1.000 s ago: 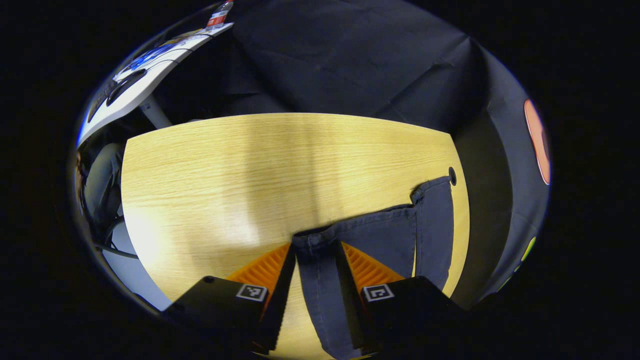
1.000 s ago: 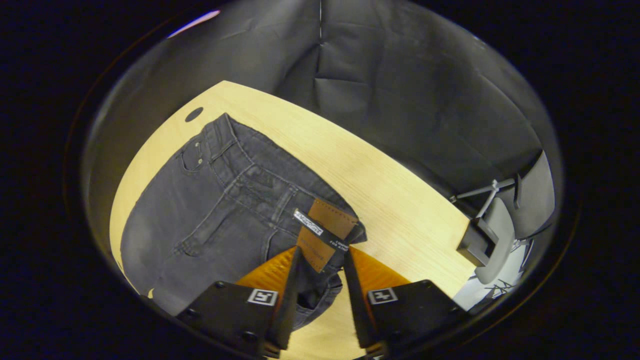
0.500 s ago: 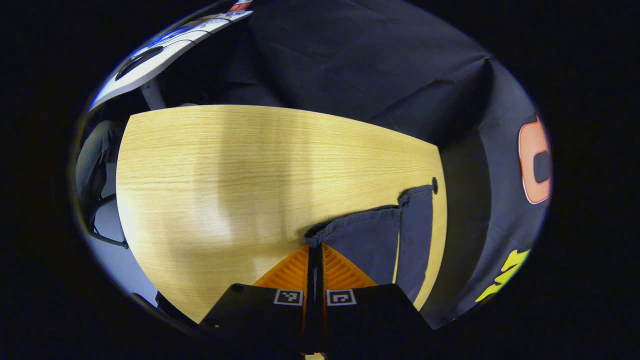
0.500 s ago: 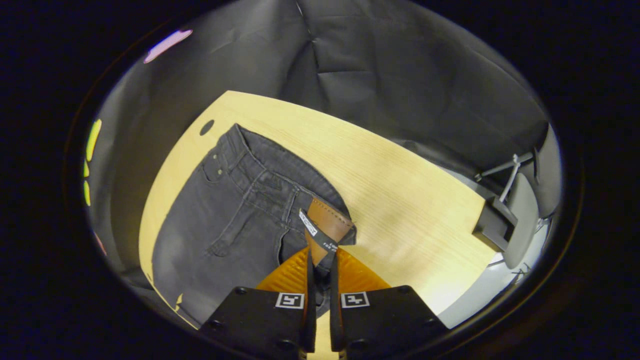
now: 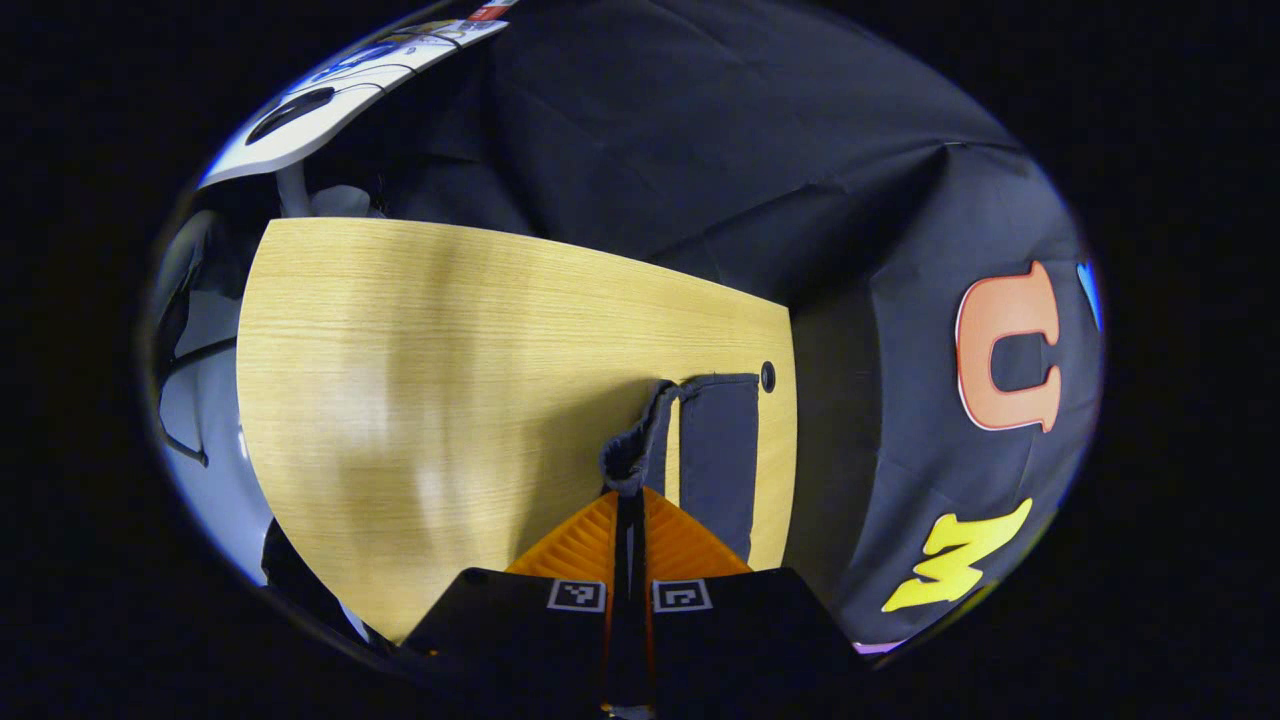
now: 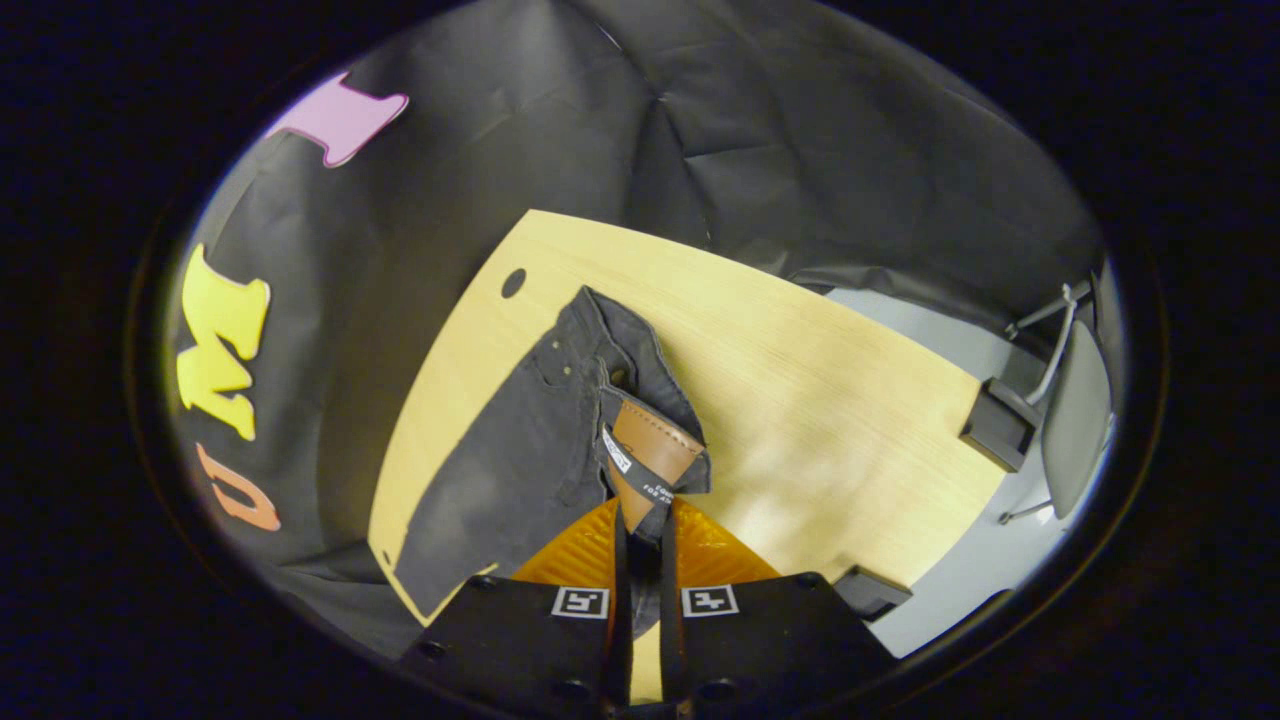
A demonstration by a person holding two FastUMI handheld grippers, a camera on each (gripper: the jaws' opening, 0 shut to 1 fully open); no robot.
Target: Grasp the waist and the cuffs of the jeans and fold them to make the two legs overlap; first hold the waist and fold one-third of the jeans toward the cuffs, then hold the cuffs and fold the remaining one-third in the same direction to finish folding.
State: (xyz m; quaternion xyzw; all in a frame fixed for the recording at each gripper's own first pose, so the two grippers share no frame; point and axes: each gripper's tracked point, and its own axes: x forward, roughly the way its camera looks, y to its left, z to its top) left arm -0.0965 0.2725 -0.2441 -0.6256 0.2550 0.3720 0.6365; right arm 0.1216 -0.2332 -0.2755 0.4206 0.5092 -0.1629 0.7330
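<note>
in the left gripper view, our left gripper (image 5: 630, 500) had its fingers pinched together on a cuff (image 5: 628, 462) of the dark jeans (image 5: 715, 450), and the gathered hem rose off the wooden table (image 5: 450, 350) so that leg could be carried over. just to the right of it the other leg lay flat along the table's edge, its end close to the small round hole (image 5: 767, 376) in the tabletop. we judged the lifted leg was meant to come down on that flat one, which is why the grip sat at the very end of the hem.

in the right gripper view, the jeans (image 6: 520, 450) stretched from the table's near left edge up toward the hole (image 6: 513, 283), already narrowed and partly doubled. our right gripper (image 6: 640, 520) was clamped on the waist at the brown leather patch (image 6: 650, 455), holding that corner raised; how much cloth sat between the fingers was hard to see, probably just the waistband. holding waist and cuff together kept the leg taut for the lengthwise fold. farther right stood a chair (image 6: 1070, 420) beyond the table (image 6: 820, 400).
</note>
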